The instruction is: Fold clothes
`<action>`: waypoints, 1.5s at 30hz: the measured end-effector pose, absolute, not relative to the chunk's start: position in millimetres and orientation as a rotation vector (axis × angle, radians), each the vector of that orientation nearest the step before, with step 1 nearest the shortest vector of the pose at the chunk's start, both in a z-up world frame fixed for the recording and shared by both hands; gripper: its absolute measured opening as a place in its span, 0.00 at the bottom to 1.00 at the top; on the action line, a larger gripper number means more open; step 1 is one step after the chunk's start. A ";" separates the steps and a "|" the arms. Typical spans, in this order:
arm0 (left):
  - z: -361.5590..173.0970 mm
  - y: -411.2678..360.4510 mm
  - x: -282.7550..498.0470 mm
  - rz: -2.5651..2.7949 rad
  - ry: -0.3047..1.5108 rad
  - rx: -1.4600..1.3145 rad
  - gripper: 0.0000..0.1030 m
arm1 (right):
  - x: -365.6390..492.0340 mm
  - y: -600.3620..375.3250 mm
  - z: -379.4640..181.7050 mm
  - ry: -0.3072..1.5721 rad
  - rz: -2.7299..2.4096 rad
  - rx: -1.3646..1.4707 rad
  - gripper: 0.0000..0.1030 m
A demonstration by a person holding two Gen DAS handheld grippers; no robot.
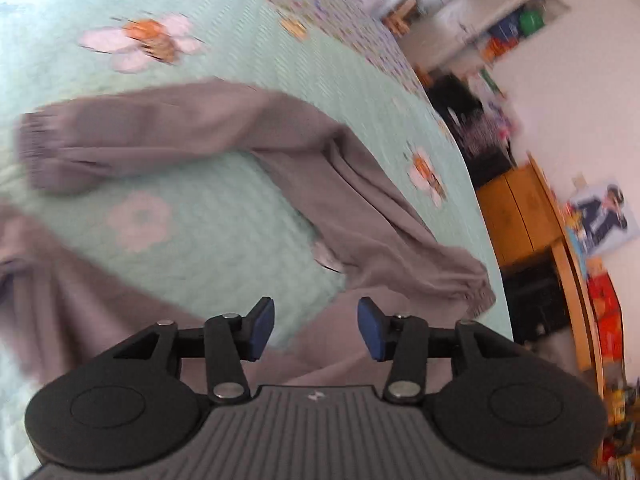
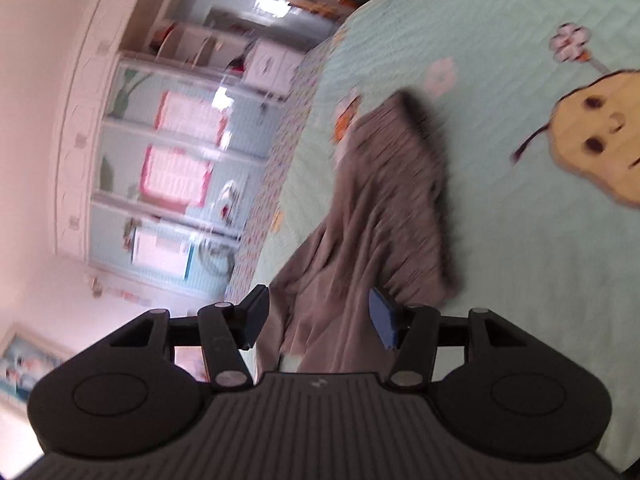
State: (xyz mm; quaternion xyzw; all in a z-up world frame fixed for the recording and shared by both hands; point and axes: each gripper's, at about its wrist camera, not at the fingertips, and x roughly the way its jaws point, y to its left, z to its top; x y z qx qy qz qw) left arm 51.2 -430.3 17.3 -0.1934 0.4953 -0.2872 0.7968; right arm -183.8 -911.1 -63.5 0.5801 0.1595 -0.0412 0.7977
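A grey long-sleeved garment lies spread on a mint-green quilted bedspread. One sleeve with a ribbed cuff stretches to the left, another cuff lies at the right. My left gripper hovers over the cloth's near part with its blue pads apart and nothing pressed between them. In the right wrist view the same grey garment lies bunched with a dark hem at its far end. My right gripper stands open above the near folds, pads clear of the cloth.
The bedspread carries flower and bee patterns and a large yellow bee face. Right of the bed stand a wooden cabinet and cluttered shelves. A white wardrobe with blue panels lines the wall beyond the bed's edge.
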 end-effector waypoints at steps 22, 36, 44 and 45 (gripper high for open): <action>-32.3 -269.9 51.2 -0.134 1.088 -0.706 0.64 | -197.5 -798.2 -61.9 0.576 0.075 1.228 0.62; -35.1 -284.6 63.0 -0.199 1.067 -0.803 0.26 | -201.3 -796.1 -58.4 0.616 0.038 1.165 0.63; 42.4 -192.6 2.8 -0.178 0.835 -0.742 0.24 | -230.4 -842.9 -79.8 0.550 -0.179 1.243 0.63; 48.4 -177.0 -4.6 -0.153 0.811 -0.742 0.20 | -233.0 -849.1 -83.0 0.539 -0.204 1.252 0.63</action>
